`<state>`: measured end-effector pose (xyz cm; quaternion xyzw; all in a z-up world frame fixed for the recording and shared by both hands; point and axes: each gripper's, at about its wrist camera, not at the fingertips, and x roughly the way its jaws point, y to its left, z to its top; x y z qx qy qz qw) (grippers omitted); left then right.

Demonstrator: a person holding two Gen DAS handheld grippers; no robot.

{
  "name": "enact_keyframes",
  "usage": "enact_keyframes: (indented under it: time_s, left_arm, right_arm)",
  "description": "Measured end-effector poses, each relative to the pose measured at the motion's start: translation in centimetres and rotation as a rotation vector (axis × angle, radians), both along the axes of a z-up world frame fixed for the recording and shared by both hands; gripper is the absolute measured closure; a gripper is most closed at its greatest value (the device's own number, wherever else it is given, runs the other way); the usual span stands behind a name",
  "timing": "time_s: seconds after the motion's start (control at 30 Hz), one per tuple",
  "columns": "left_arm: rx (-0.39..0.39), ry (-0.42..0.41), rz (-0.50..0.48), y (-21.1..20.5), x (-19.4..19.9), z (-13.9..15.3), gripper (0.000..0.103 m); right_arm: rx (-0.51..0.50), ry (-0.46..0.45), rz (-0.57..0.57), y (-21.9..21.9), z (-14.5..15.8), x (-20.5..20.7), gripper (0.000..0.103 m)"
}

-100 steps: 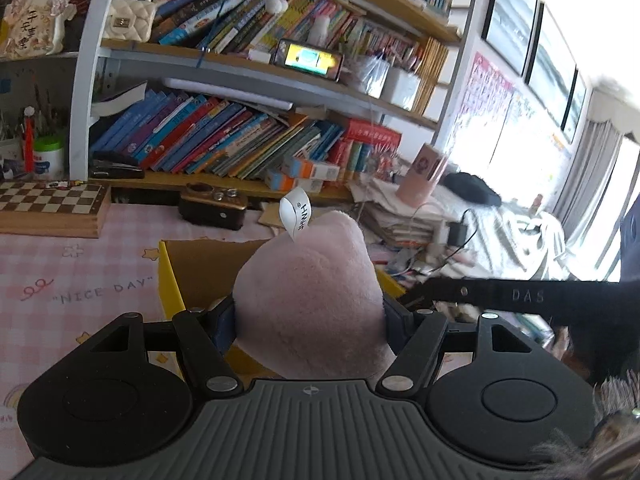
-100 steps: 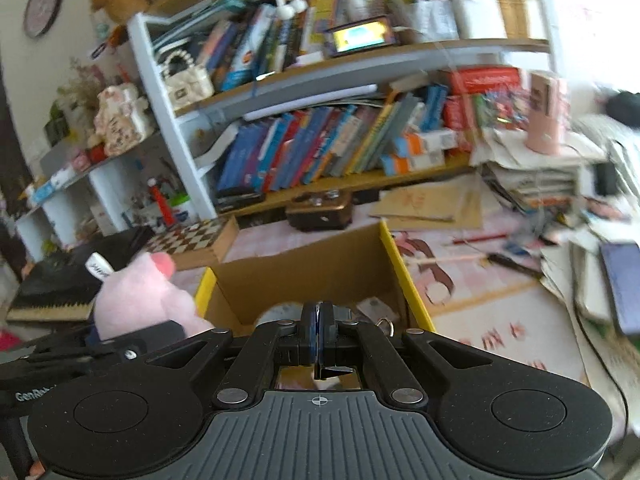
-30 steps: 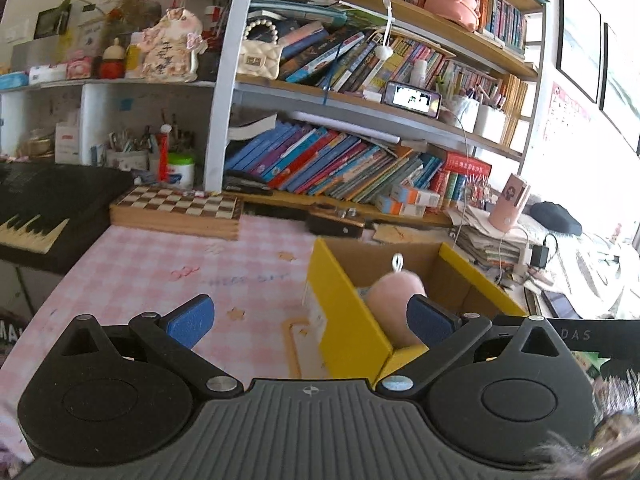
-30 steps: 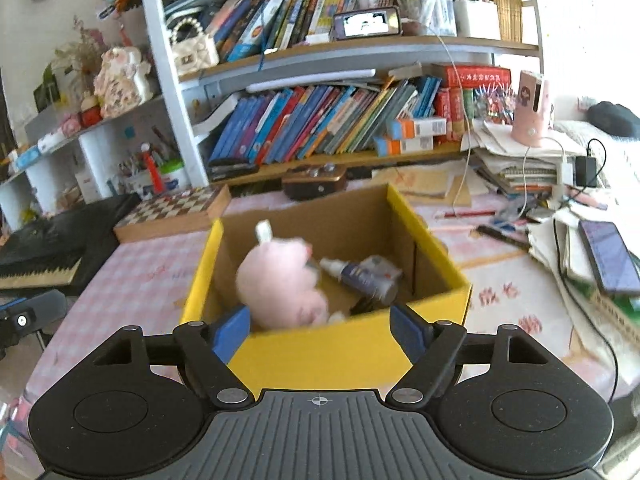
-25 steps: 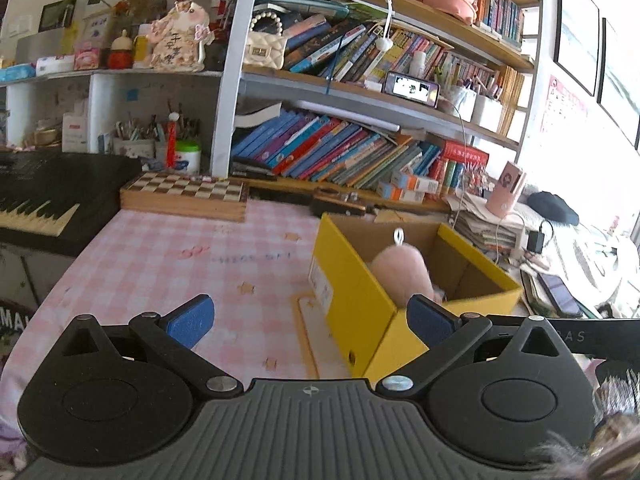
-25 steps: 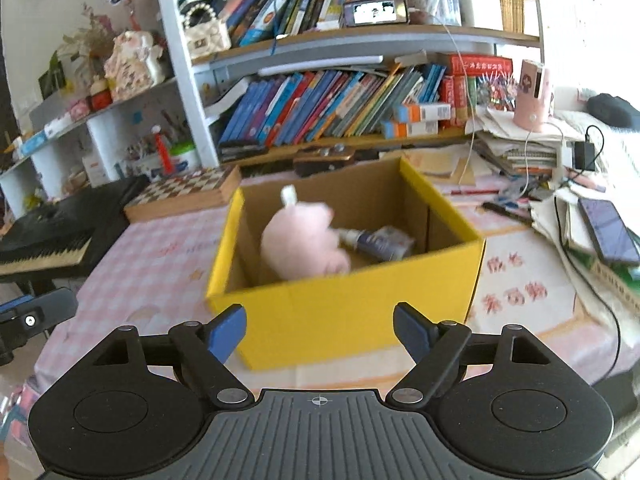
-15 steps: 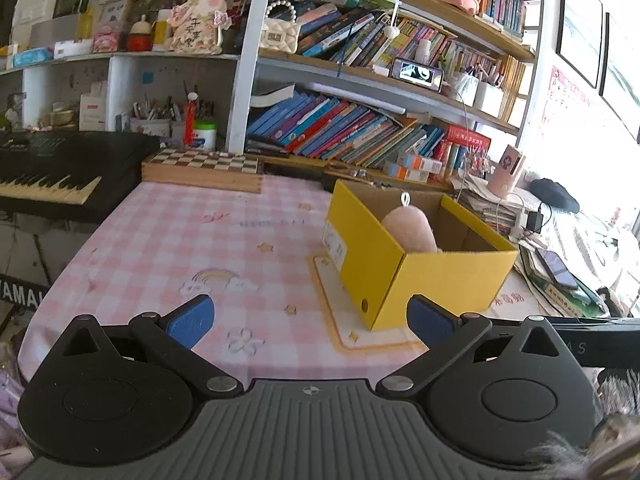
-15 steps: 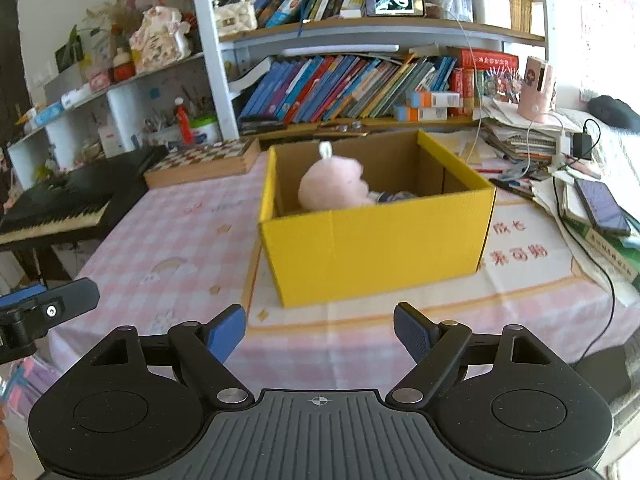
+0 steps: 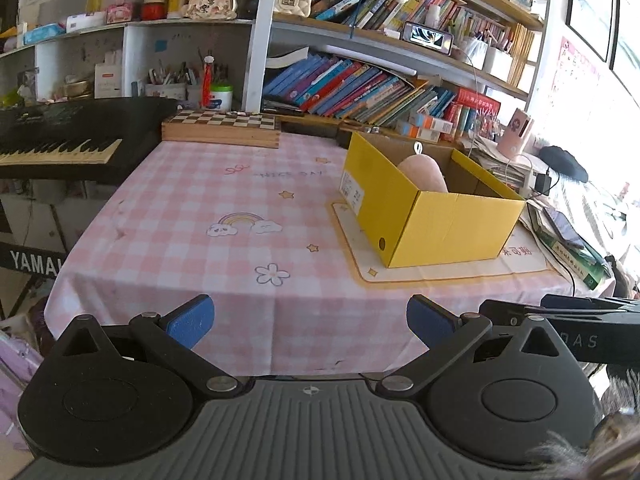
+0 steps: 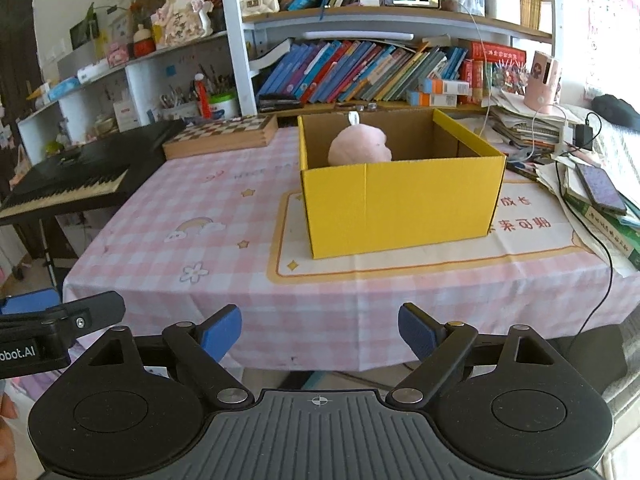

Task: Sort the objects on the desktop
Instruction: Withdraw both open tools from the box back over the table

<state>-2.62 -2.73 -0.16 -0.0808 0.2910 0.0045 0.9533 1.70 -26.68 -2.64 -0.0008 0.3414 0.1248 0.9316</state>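
Note:
A yellow cardboard box (image 10: 400, 200) (image 9: 452, 228) stands on a cream mat (image 10: 400, 262) on the pink checked tablecloth (image 9: 208, 208). A pink plush toy (image 10: 359, 148) (image 9: 425, 172) sits inside it, its white tag sticking up. Both grippers are held back off the table's near edge, well short of the box. My left gripper (image 9: 310, 322) stands open and empty. My right gripper (image 10: 320, 330) has its jaws opening wider, with nothing between its blue pads. The box's other contents are hidden behind its front wall.
A wooden chessboard box (image 10: 224, 132) lies at the back left, a black keyboard (image 9: 60, 144) beyond the table's left edge. Bookshelves (image 10: 360, 68) line the back. Papers, cables and a phone (image 10: 600, 188) crowd the right side. The left gripper's side (image 10: 60, 320) shows low left.
Both grippers have drawn back from the box to beyond the table's near edge. The plush toy stays in the box. The right jaws have spread a little wider.

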Motion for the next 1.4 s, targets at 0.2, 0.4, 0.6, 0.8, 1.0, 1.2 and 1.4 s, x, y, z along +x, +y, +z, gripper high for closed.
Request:
enact_keyframes:
  time_s: [0.2,0.4,0.6,0.8,1.0,1.2,1.4]
  left_arm:
    - [0.002,0.002,0.0,0.04,-0.51,-0.05,0.0]
    - [-0.006,0.036,-0.001,0.2,-0.81,-0.38,0.0]
    - [-0.006,0.033,-0.005,0.27,-0.96,-0.34,0.0]
    - [0.004,0.031,-0.019,0.1,-0.76,-0.25,0.0]
    - [0.006,0.032,-0.025,0.07,-0.61,-0.28,0.0]
    - [-0.002,0.045,-0.023,0.22,-0.42,-0.51,0.0]
    - [-0.005,0.048,-0.019,0.54,-0.33,-0.75,0.0]
  right_arm:
    - [-0.015,0.007,-0.018,0.05,-0.11,-0.62,0.015]
    - [-0.026,0.03,-0.03,0.09,-0.43,-0.85,0.014]
    - [-0.025,0.045,-0.034,0.08,-0.69,-0.94,0.014]
    - [-0.028,0.048,-0.029,0.3,-0.72,-0.87,0.014]
    - [-0.031,0.052,-0.029,0.46,-0.8,-0.76,0.014]
    - [-0.031,0.058,-0.029,0.55,-0.9,-0.59,0.014]
    - [-0.032,0.066,-0.031,0.65,-0.99,-0.37,0.014]
